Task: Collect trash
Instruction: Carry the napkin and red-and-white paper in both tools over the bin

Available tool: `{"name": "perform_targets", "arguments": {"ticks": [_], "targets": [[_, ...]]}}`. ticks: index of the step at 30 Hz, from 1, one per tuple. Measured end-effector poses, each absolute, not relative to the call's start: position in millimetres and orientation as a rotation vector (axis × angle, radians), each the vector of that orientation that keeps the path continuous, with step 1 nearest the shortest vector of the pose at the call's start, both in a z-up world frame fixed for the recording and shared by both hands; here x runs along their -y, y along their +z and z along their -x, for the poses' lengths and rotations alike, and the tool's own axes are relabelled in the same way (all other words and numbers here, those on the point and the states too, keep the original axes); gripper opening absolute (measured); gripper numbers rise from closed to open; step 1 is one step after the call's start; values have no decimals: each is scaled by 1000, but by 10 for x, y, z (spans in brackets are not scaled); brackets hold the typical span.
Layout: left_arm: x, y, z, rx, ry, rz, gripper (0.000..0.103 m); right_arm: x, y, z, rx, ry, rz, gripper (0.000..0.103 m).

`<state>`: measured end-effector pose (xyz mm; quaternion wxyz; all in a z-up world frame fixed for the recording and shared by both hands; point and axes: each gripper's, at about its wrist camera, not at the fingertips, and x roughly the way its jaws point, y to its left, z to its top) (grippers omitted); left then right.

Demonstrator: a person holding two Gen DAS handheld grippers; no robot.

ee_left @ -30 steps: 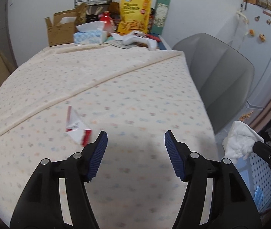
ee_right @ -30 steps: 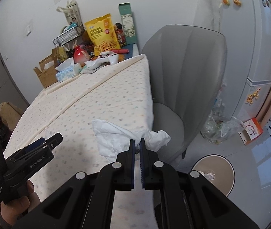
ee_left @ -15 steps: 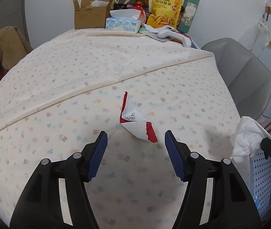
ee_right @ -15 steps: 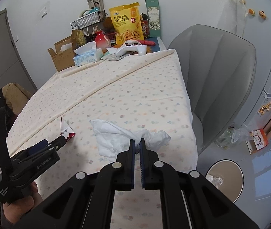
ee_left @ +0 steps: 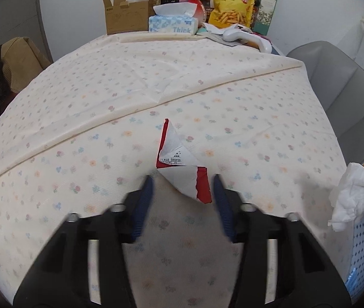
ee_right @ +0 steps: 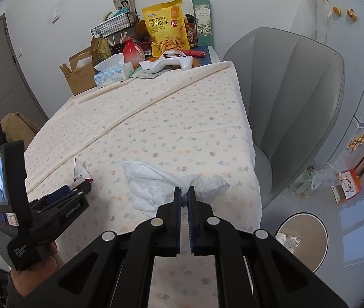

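Trash lies on the table point(ee_right: 207, 118), which has a flowery cloth on it. One piece is a torn red and white wrapper point(ee_left: 179, 157). It sits on the cloth about halfway along the table, closer to the left edge than the right. The left hand-held gripper point(ee_left: 182, 187) is spread wide, and its two blue fingers point(ee_left: 143, 200) stand on each side of the wrapper's near end. They do not squeeze it.

The other piece is a crumpled white tissue point(ee_right: 166, 184). The right hand-held gripper point(ee_right: 184, 192) is clenched on it, and the tissue pokes out past the blue pads. The tissue hangs above the cloth near the right edge of the table.

At the far edge of the table there is a tissue box point(ee_right: 114, 74), an open cardboard box point(ee_right: 79, 77), a red vase point(ee_right: 132, 50), a yellow snack bag point(ee_right: 166, 27), a green box point(ee_right: 202, 18) and a white game controller point(ee_right: 173, 60). A gray chair point(ee_right: 292, 97) stands just beside the right edge. On the floor near the chair is a round trash bin point(ee_right: 302, 236) with some scraps in it.
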<state>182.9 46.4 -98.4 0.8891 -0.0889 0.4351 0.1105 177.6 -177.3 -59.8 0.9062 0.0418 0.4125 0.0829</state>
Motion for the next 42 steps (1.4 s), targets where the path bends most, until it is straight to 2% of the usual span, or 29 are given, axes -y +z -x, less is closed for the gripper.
{"name": "perform_targets", "arguments": {"ticks": [2,4,6,26,42], "targets": [[-495,-984,-1814,-893,248,195,20,1780,-616,-1783,-857,171,-83,6],[-511,-949,-1784,-869,234,206,7,1780,-615,-1784,-857,169,-79,6],[-491,-900,-1756,-856,234,198,3,1768,-600,-1776,-854,168,-76,6],[-166,-423,-1522,-758,103,203,1,1993,-297,-1498,-780,133,-90,6],[977,-256,-1607,-748,-74,99,1,3042,-192,-1242,-732,-15,-191,6]]}}
